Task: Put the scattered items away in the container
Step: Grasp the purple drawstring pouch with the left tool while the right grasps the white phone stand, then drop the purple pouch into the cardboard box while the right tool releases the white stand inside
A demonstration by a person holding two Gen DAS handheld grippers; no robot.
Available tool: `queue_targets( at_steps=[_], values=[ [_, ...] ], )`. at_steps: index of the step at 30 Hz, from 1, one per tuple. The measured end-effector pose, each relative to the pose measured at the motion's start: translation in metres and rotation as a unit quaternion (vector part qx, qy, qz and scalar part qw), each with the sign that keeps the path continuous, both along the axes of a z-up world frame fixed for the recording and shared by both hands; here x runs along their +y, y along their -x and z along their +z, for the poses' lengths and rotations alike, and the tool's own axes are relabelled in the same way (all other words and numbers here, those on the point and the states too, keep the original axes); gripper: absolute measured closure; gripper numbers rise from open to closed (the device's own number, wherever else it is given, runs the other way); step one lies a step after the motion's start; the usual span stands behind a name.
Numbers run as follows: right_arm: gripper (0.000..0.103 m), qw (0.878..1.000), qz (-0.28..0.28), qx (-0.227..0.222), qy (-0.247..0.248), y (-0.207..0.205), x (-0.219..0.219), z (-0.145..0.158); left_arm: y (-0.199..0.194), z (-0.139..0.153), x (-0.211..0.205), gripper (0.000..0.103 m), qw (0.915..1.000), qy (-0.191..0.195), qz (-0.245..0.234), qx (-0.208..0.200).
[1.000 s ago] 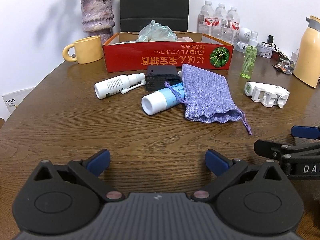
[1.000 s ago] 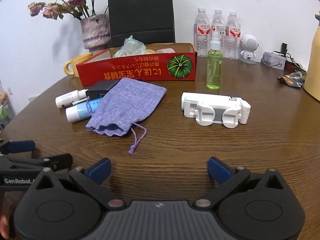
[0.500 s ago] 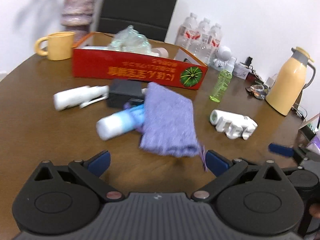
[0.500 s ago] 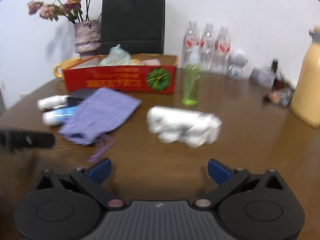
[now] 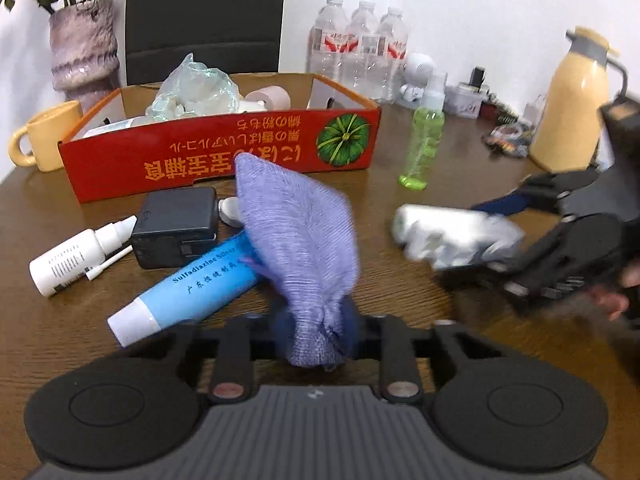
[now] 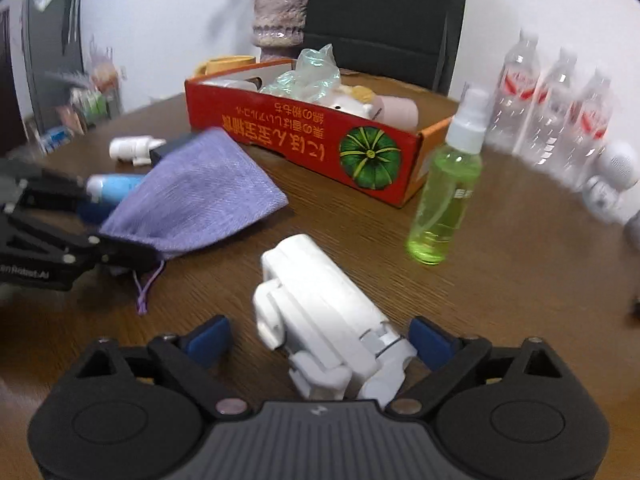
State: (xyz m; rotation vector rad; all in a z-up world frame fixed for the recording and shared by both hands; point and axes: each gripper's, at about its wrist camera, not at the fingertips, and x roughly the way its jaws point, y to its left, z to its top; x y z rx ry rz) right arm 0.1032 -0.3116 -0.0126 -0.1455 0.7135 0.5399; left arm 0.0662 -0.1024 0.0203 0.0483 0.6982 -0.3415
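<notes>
Step in hand, by my read: pick-up phase w/ both hands at once, nothing carried to the container yet. Landmark = the red cardboard box (image 5: 224,152), open-topped, already holding a clear plastic bag (image 5: 196,88) & a pinkish roll. The left gripper (image 5: 316,328) is clenched on the gathered mouth of the purple drawstring pouch (image 5: 296,232); the pouch body lies just in front of the box's red front wall, draped partly over a blue ointment tube (image 5: 188,284) that sits nearer the camera than the box. The right gripper (image 6: 320,344) is closing but not yet gripping: its blue pads stand either side of the white folding phone holder (image 6: 320,312), a gap showing at the left pad; contact at the right pad I can't tell. That holder lies well in front of the box's pumpkin-printed corner, w/ the green spray bottle (image 6: 448,200) upright just beside that same corner. A black charger block (image 5: 176,228) & a white nozzle bottle (image 5: 76,256) rest on the table (image 5: 400,308) close to the box's front wall, untouched. Next move prob. needs: right jaws to finish closing on the holder, then both loads lifted clear over the front wall & dropped inside. Risk, imo: the pouch dragging the tube along as it rises, since they overlap.
</notes>
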Motion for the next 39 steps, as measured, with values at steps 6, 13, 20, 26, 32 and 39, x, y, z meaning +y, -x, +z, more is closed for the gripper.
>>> queue_targets(
  at_steps=[6, 13, 20, 26, 32, 39],
  values=[
    [0.023, 0.997, 0.005, -0.059, -0.05, 0.038, 0.026, 0.01, 0.022, 0.069, 0.022, 0.083, 0.9952, 0.039, -0.001, -0.089],
    [0.045, 0.987, -0.028, -0.12, -0.101, 0.027, 0.049, 0.077, -0.068, 0.128, 0.059, 0.083, 0.9906, 0.031, 0.046, -0.125],
    [0.103, 0.982, -0.103, -0.148, -0.061, -0.055, 0.068, 0.129, -0.183, 0.12, 0.071, 0.083, 0.996, 0.007, 0.067, -0.059],
    [0.051, 0.984, -0.149, -0.086, -0.041, -0.062, 0.053, 0.136, -0.205, 0.085, 0.088, 0.083, 0.997, 0.034, 0.068, -0.012],
    [0.027, 0.971, -0.211, 0.061, -0.092, -0.021, 0.042, 0.057, -0.195, 0.085, 0.088, 0.083, 0.9951, 0.087, 0.042, -0.02],
    [0.033, 0.948, -0.289, 0.074, -0.106, -0.046, 0.066, 0.015, -0.226, 0.091, 0.075, 0.016, 0.9951, 0.013, 0.085, -0.047]
  ],
)
